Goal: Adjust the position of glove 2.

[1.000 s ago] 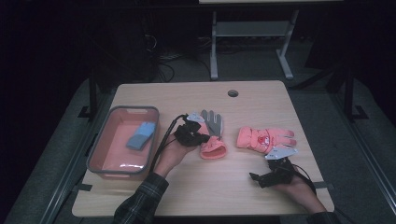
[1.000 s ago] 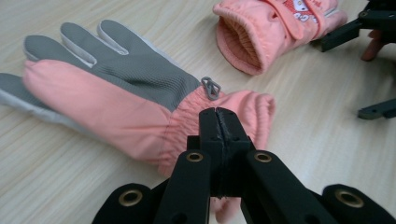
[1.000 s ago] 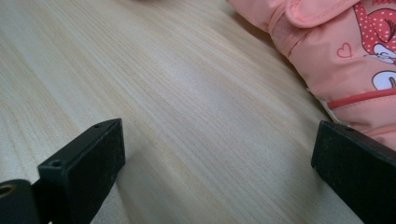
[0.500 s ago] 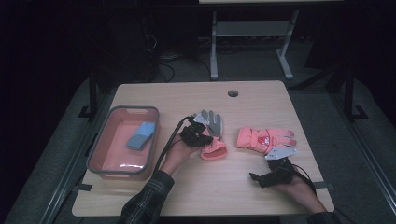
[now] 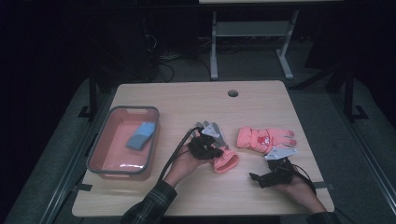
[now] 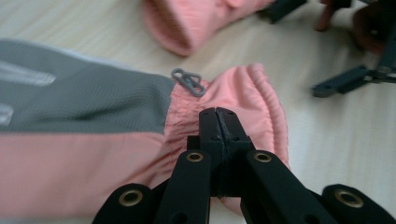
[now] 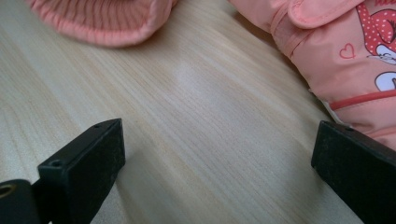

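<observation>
The left gripper has its jaws pressed together at the gathered pink cuff of the grey-palmed glove, seemingly pinching a fold of the elastic, though the fabric between the tips is too thin to make out for sure. Taking that glove as the landmark: it lies palm-up near the middle of the desk, long axis running from grey fingers at the far end to the cuff at the near right, so the cuff points toward the person and the left hand is much the nearer. The second pink glove, with a cartoon print, lies to its right, apart from it; the pink bin holding a blue sponge sits to its left. The right gripper rests on the desk to the near right of the landmark, jaws wide apart on bare wood. The left gripper view shows a small grey clip at the cuff seam, too small to see from above; the right gripper view shows the printed glove just beyond its right jaw.
</observation>
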The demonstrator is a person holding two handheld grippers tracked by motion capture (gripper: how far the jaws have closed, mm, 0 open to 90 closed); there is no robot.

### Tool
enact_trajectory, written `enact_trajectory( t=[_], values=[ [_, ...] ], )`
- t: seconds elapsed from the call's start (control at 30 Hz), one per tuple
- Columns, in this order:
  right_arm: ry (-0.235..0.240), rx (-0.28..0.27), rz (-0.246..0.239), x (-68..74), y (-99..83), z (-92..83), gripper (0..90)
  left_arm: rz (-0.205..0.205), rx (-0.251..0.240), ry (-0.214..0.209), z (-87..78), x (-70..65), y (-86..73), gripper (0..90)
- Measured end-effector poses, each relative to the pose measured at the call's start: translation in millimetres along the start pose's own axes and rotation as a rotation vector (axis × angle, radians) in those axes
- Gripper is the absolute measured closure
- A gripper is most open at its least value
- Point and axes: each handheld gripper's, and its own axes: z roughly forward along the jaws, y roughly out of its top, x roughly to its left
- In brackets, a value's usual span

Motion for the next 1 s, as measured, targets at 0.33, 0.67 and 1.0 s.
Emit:
enact_trajectory(
  t=[0.33, 0.67, 1.0],
  values=[
    [0.002, 0.000, 0.000, 0.2, 0.0, -0.1, 2.2, 0.046, 0.002, -0.062, 14.3, -33.1, 6.0, 89.5],
    [0.003, 0.000, -0.002, 0.2, 0.0, -0.1, 2.2, 0.065, -0.013, -0.073, 12.2, -38.4, 11.7, 89.4],
    [0.003, -0.001, -0.004, 0.2, 0.0, 0.0, 2.2, 0.015, 0.001, 0.082, -9.4, 10.8, 11.9, 89.4]
  ],
)
